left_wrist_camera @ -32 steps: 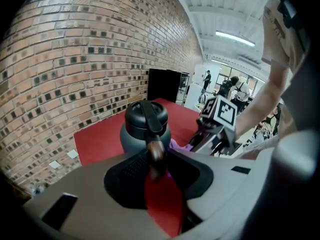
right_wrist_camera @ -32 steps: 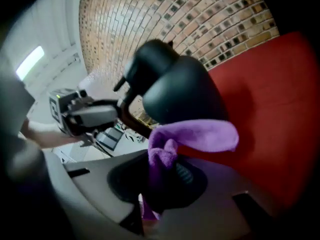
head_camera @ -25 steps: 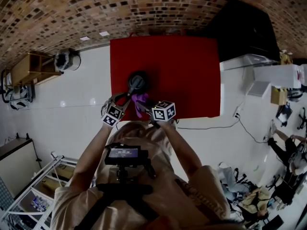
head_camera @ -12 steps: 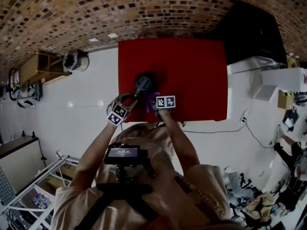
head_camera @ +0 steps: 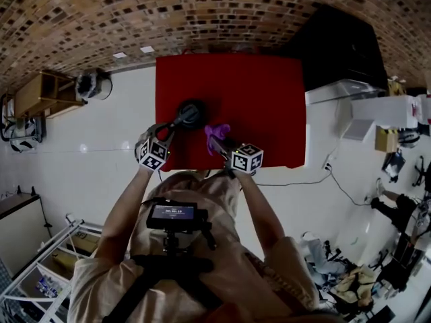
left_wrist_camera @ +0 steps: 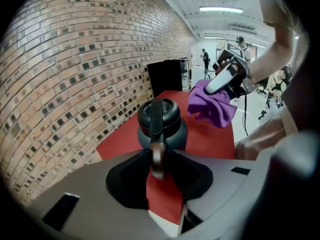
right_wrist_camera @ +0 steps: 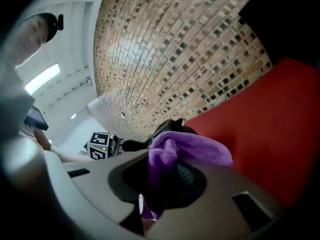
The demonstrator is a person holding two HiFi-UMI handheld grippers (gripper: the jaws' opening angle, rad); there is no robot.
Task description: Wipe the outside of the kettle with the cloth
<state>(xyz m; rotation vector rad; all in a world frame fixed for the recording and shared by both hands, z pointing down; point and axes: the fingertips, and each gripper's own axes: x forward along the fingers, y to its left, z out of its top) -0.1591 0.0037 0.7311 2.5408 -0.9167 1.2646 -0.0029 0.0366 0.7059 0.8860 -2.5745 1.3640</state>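
Your left tongs (left_wrist_camera: pixel 159 165) pinched the kettle handle (left_wrist_camera: pixel 156 120) to steady it, while your right tongs (right_wrist_camera: pixel 162 184) squeezed the purple cloth (right_wrist_camera: pixel 192 146), ready for wiping.

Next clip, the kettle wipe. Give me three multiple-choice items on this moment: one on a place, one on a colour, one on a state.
1. Where is the cloth relative to the kettle?
A. draped over its lid
B. in the air beside it, not touching
C. tucked under it

2. What colour is the cloth?
A. white
B. purple
C. green

3. What is the left gripper doing?
A. standing open and empty
B. holding the cloth
C. gripping the kettle's handle

Answers:
1 B: the left gripper view shows a gap between them.
2 B: it is purple in every view.
3 C: its jaws, just closed further, clamp the handle, while the right gripper holds the cloth.
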